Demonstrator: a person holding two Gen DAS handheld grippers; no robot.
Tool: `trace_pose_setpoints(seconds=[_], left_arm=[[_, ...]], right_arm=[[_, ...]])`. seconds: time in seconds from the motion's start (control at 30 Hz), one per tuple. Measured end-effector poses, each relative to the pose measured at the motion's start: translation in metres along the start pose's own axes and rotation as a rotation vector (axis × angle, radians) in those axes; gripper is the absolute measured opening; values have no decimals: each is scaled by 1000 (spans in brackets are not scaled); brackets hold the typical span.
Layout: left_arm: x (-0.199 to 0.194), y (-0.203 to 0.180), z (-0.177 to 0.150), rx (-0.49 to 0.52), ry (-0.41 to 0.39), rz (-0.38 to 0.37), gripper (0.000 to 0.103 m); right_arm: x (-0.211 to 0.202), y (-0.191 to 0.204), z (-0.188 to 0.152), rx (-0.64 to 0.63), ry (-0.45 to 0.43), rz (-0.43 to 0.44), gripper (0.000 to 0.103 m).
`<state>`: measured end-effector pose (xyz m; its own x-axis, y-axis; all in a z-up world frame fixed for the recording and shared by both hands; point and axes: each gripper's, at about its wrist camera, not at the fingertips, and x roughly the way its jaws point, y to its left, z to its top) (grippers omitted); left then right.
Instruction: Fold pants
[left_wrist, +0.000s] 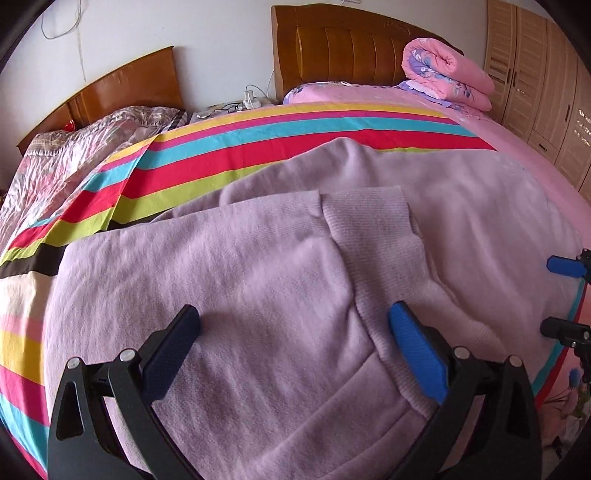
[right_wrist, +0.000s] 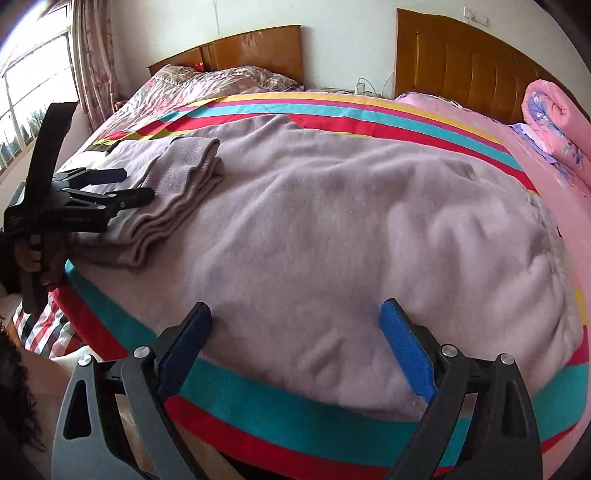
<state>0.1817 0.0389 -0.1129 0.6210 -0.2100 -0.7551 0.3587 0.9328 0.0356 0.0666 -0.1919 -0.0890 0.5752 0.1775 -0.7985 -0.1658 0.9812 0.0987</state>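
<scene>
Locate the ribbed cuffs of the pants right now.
The ribbed cuffs lie stacked at the left end of the pants in the right wrist view, on the striped sheet, beside the open left gripper.

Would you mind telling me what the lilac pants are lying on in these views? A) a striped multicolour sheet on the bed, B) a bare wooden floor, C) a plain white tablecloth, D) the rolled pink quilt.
A: the lilac pants are spread over the striped multicolour sheet, whose red, teal and yellow bands show around them, while the rolled pink quilt sits apart near the headboard.
</scene>
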Motion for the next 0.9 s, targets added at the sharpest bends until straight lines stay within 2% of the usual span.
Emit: trace_pose_setpoints(seconds=[0.33,0.47,0.53,0.57,0.67,0.73,0.8,0.83,0.9], left_arm=[[-1,-1,-3,-2,-7,5,102],[-6,-4,4,-5,45,29,102],[-15,-11,13,20,60,58,102],[-23,-14,18,28,34,51,102],[-40,-31,41,49,-28,-34,102],[-36,-48,59,80,-43,-82,102],[-18,-68,72,122,-22,-111,102],[-6,-77,75,144,-2,-116,102],[26,-92,74,179,88,-99,102]], right_arm=[[-6,2,-8,-4,-13,3,90],[-12,0,-7,-1,3,13,90],[-23,-3,-6,-5,-27,1,90],[-30,-8,-5,9,-67,-15,90],[-38,-31,-1,94,-129,-65,90],[-31,-45,0,139,-99,-135,90],[-19,-55,-3,167,-35,-179,90],[-13,-59,-7,169,-4,-174,90],[-15,-61,-14,147,-17,-155,90]])
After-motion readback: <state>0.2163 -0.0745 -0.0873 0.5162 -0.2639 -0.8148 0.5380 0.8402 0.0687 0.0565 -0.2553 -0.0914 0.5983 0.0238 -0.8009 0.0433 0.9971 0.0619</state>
